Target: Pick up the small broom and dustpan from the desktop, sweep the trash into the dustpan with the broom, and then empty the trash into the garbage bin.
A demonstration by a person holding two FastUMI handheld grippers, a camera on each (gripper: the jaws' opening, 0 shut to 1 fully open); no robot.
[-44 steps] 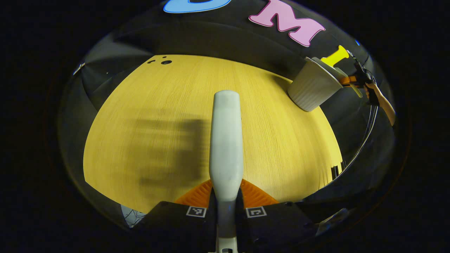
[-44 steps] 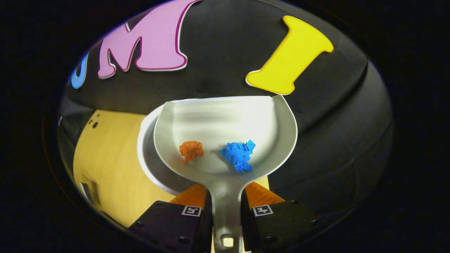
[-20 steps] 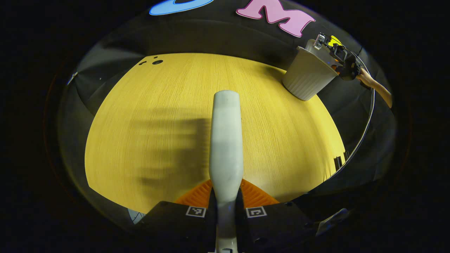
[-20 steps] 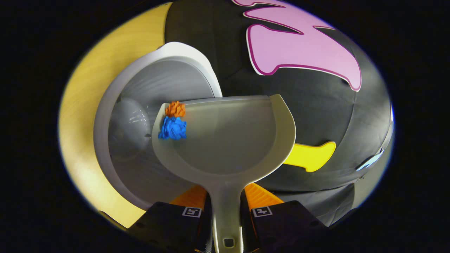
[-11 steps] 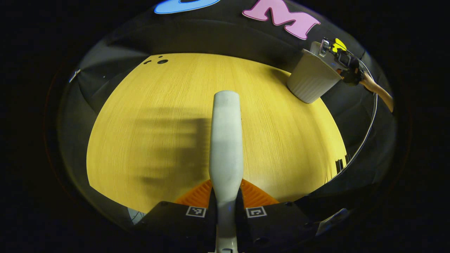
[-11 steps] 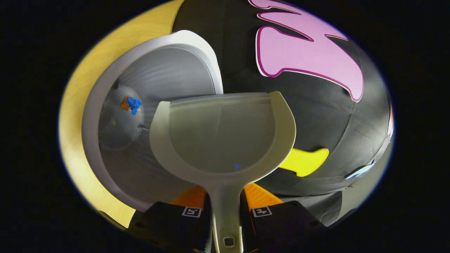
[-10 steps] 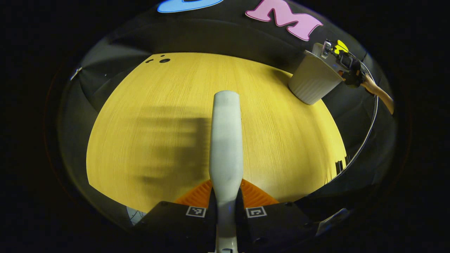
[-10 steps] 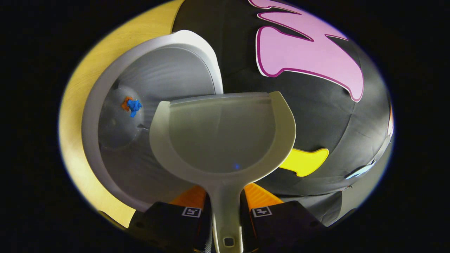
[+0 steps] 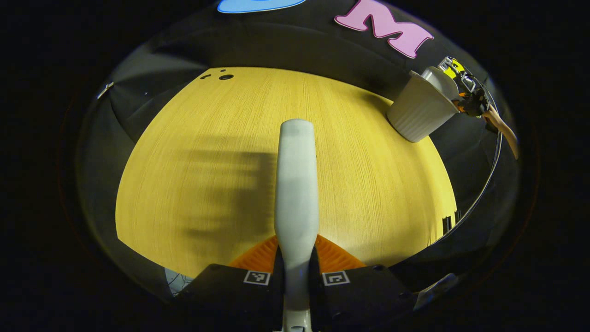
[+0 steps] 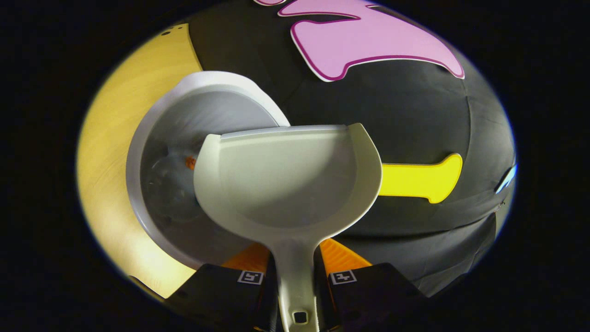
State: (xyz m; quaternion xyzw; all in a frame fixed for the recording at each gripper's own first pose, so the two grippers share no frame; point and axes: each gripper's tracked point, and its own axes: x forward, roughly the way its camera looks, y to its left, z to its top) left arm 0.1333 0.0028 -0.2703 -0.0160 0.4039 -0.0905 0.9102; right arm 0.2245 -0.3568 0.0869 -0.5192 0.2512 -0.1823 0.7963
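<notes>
Right gripper (image 10: 295,272) clamping the dustpan (image 10: 286,180) handle, holding the bare pan over the bin (image 10: 152,133), orange scrap (image 10: 189,162) lying inside the bin, left gripper (image 9: 295,272) gripping the broom (image 9: 296,184) above the desk (image 9: 368,184), bin (image 9: 421,113) standing at the far right corner.

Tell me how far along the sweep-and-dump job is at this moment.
Nearly finished. The dustpan, clamped by the right gripper, is empty and held over the garbage bin, where an orange scrap lies at the bottom. The left gripper holds the broom above the desktop. Nothing visible is left to sweep.
</notes>
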